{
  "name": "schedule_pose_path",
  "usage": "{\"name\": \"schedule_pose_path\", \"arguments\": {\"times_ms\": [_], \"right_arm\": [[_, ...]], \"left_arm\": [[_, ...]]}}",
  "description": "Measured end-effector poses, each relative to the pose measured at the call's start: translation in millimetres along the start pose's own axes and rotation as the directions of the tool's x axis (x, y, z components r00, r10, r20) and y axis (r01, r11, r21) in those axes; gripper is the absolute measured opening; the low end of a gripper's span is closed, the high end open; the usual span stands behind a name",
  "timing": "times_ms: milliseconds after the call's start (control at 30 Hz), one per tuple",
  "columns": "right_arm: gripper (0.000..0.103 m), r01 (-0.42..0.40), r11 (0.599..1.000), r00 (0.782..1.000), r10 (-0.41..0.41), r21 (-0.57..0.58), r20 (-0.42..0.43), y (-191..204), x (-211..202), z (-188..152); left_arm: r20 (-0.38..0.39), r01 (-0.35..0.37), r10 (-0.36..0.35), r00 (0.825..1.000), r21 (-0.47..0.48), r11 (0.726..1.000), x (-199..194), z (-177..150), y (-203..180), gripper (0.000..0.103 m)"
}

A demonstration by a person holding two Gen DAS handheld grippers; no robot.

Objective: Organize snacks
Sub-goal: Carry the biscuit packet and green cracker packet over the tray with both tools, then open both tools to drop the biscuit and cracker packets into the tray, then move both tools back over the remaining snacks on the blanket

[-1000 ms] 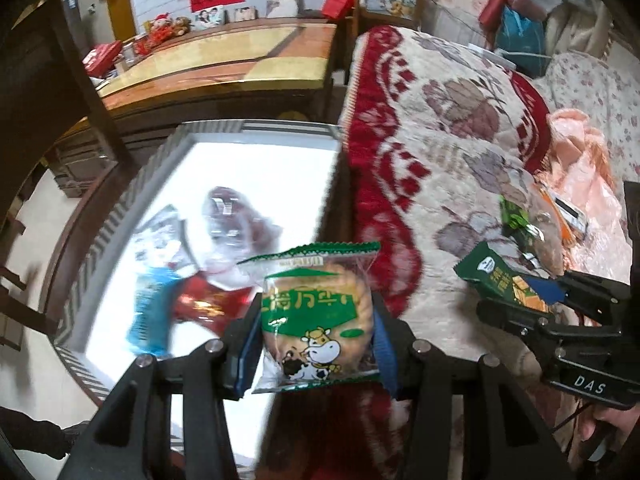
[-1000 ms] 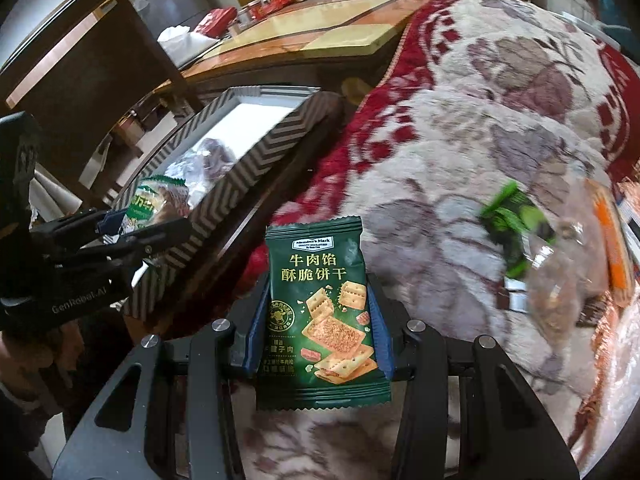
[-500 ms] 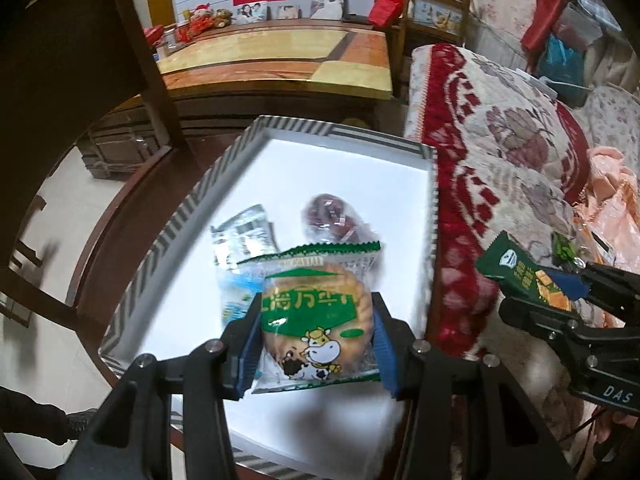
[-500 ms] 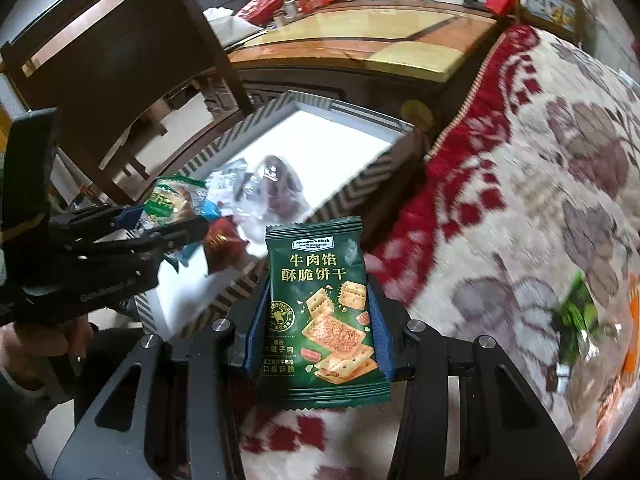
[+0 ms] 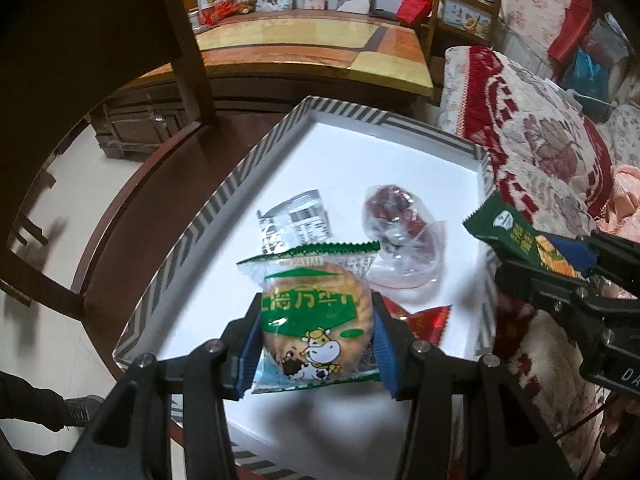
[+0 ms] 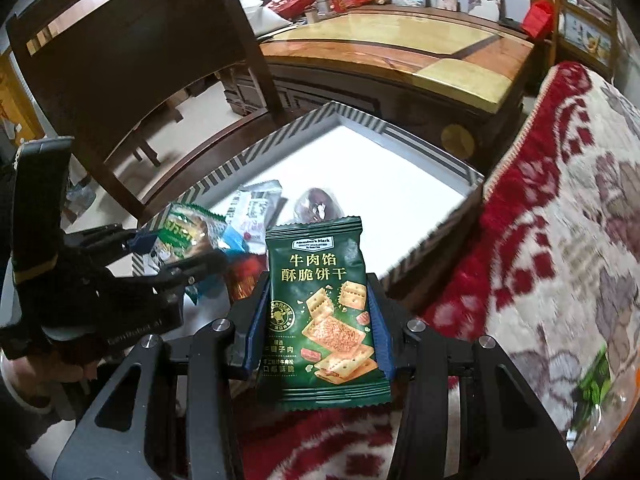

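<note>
Nearest the left wrist camera, the left gripper [image 5: 316, 330] has its jaws closed on the round biscuit packet [image 5: 314, 316], the blue pads pinching its two side edges so the cow print faces up. It hangs above the near part of the tray [image 5: 192, 236], which has a white floor and a striped rim. In the right wrist view the right gripper [image 6: 318, 332] clamps the dark green cracker packet [image 6: 322, 312] the same way, by its sides, above the red-patterned blanket [image 6: 560, 240] just outside the tray's right wall.

Just beyond the biscuit lie a red foil packet [image 5: 424, 318], a clear bag of dark red sweets [image 5: 400, 236] and a silver sachet [image 5: 296, 224], crowded in the near half of the tray; the far half is bare white. Behind the tray stand a dark wooden chair [image 5: 80, 60] and a long wooden bench [image 5: 312, 44].

The step in hand looks like setting both packets into the tray. To do it well, I would carry the biscuit over the bare floor rather than onto the pile, lower it until it almost touches, then part the jaws so it drops flat. The cracker packet must clear the striped wall first; the two grippers are near each other, so placing them one at a time avoids a knock.
</note>
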State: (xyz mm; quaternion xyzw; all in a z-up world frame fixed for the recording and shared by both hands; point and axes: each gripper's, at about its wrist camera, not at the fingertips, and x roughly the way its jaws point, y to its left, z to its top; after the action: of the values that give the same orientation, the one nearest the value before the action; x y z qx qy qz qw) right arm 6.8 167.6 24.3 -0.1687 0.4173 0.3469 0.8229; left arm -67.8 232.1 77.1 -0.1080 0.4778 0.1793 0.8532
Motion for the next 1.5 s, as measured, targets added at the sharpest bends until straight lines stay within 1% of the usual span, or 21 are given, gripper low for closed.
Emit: {"name": "schedule_pose_path", "arguments": {"times_ms": [200,500,600,633,700,800,867,1000,1067,1233,1300,1500], "right_arm": [[0.043,-0.013,1.0,1.0,0.013,-0.027,-0.021,9.5,18.3,7.9],[0.043,-0.028,0.999,0.998,0.026,-0.018,-0.058,14.2,45.6,13.0],[0.045,-0.066,0.998,0.994,0.065,-0.008,-0.087,16.7,55.4,11.6],[0.048,-0.078,0.997,0.993,0.077,-0.003,-0.092,16.9,56.9,10.2],[0.048,-0.103,0.995,0.99,0.103,0.003,-0.097,17.6,57.1,6.5],[0.048,-0.126,0.992,0.989,0.125,0.001,-0.074,16.3,47.8,2.9],[0.048,-0.135,0.991,0.989,0.135,0.015,-0.06,14.4,39.7,0.6],[0.048,-0.149,0.987,0.989,0.149,0.053,-0.011,5.3,18.9,-6.6],[0.048,-0.143,0.987,0.99,0.143,0.072,0.005,-0.8,9.1,-11.6],[0.048,-0.097,0.986,0.995,0.093,0.133,0.037,-25.5,-17.0,-29.8],[0.048,-0.058,0.986,0.998,0.052,0.154,0.045,-39.6,-28.6,-40.3],[0.048,0.005,0.974,0.999,-0.016,0.228,0.044,-80.6,-56.7,-71.6]], "left_arm": [[-0.015,-0.001,0.001,1.0,-0.023,1.0,8.8,-0.4,10.5,0.051],[-0.033,-0.018,0.017,0.999,-0.033,0.999,18.2,4.0,16.1,0.051],[-0.036,-0.036,0.035,0.999,-0.03,0.999,19.7,4.8,15.5,0.054],[-0.038,-0.036,0.035,0.999,-0.031,0.999,20.4,4.9,15.6,0.055],[-0.045,-0.049,0.047,0.998,-0.031,0.998,21.8,5.0,15.7,0.056],[-0.044,-0.063,0.062,0.997,-0.034,0.997,20.4,5.1,15.7,0.066],[-0.035,-0.057,0.055,0.998,-0.04,0.998,16.2,4.4,14.8,0.073],[-0.01,-0.036,0.036,0.999,-0.039,0.999,5.4,3.9,7.3,0.075],[0.002,-0.03,0.03,1.0,-0.032,0.999,-0.4,4.5,1.0,0.077],[0.034,0.008,-0.008,0.999,-0.001,1.0,-17.0,3.4,-24.0,0.08],[0.038,0.028,-0.028,0.999,0.014,1.0,-21.7,3.3,-36.7,0.081],[0.035,0.07,-0.073,0.997,0.065,0.995,-28.7,2.8,-76.2,0.081]]}}
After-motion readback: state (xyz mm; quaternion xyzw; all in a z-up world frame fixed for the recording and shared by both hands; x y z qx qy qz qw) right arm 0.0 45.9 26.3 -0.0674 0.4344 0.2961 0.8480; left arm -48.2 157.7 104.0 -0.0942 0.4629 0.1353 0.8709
